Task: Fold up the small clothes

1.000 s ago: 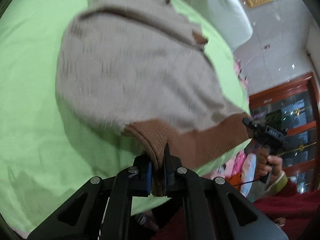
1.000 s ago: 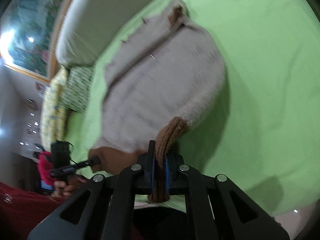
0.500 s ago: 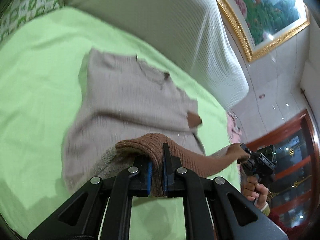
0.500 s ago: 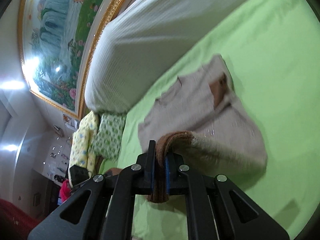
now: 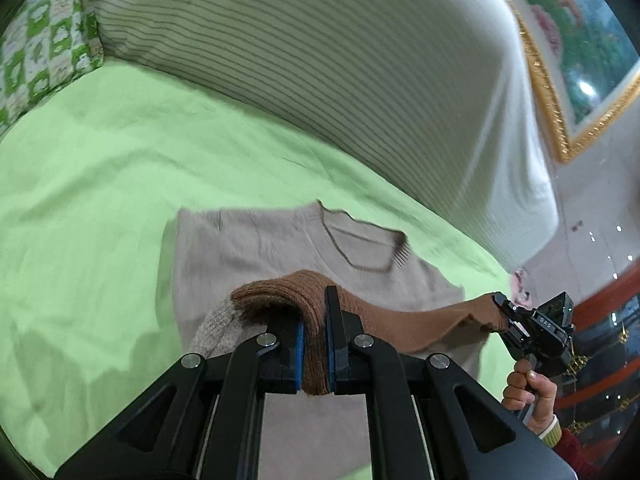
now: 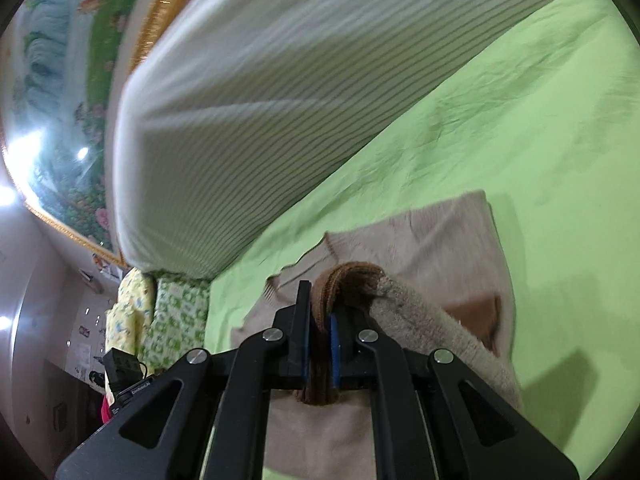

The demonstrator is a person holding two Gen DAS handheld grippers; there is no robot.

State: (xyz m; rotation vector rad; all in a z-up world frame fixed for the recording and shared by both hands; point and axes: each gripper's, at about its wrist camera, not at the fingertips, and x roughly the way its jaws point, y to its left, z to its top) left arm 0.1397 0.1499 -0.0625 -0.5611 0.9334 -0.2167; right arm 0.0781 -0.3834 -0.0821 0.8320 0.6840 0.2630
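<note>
Clamping brown hem (image 5: 316,344), left tongs (image 5: 315,322) and right tongs (image 6: 320,320) carry it toward 12 o'clock over sweater (image 5: 256,248); uneven release risks crooked fold.

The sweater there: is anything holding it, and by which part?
Yes. Both tools grip the beige sweater by its brown ribbed hem: the left tool at one end, the right tool at the other.

Sweater (image 5: 256,256) on sheet (image 5: 100,184), before pillow (image 5: 320,80)
</note>
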